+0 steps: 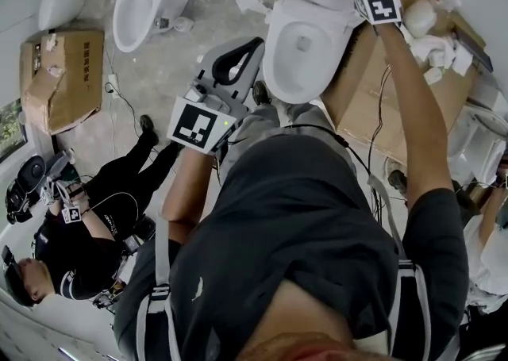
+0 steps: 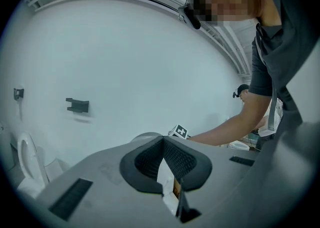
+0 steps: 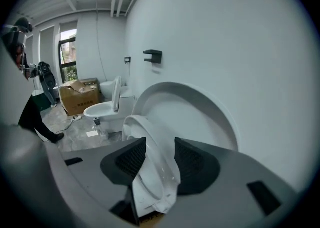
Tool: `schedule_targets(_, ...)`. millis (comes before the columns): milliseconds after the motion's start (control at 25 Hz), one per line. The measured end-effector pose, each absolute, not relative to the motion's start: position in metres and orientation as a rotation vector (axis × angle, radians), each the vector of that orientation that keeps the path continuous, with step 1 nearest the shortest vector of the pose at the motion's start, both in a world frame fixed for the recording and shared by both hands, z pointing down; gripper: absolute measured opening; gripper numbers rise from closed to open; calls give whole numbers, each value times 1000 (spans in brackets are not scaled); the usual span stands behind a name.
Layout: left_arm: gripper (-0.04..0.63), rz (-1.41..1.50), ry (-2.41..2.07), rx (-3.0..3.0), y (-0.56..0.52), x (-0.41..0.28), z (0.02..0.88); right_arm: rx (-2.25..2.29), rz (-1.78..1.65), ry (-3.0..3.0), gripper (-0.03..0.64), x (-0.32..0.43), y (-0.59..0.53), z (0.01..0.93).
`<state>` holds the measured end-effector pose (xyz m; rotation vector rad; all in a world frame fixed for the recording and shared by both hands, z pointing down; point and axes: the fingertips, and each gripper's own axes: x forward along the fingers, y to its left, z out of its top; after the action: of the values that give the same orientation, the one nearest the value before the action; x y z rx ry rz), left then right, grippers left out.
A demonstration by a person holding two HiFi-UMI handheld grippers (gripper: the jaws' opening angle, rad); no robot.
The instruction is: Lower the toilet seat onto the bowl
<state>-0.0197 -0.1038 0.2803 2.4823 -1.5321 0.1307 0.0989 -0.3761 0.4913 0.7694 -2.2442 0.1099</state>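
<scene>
Raised toilet seat [image 3: 152, 172], right tongs [image 3: 160, 143] astride

Glossy smooth toilet seat [image 3: 150, 164], matt cardboard box [image 1: 65, 74]

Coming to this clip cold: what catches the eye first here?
The white toilet seat stands raised, its rim between the parted jaws of the right gripper, with the upright lid behind it. In the head view the left gripper hangs shut and empty at centre, and a second person crouches at lower left.
</scene>
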Motion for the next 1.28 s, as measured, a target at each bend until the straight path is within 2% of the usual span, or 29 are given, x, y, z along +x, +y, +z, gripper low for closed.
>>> schedule_targets(280,3,140,-1534,2470,-105,-25,287,804,29,-2198,166,98,-395,510)
schedule_targets(440,3,125,-1529,2475,-108,-25,287,739,-99,-2134,128,101,-393,514)
schedule_targets(1280,3,111,-1524,2474,-106,-49,290,473,-43,-2081,129,105,-318,513)
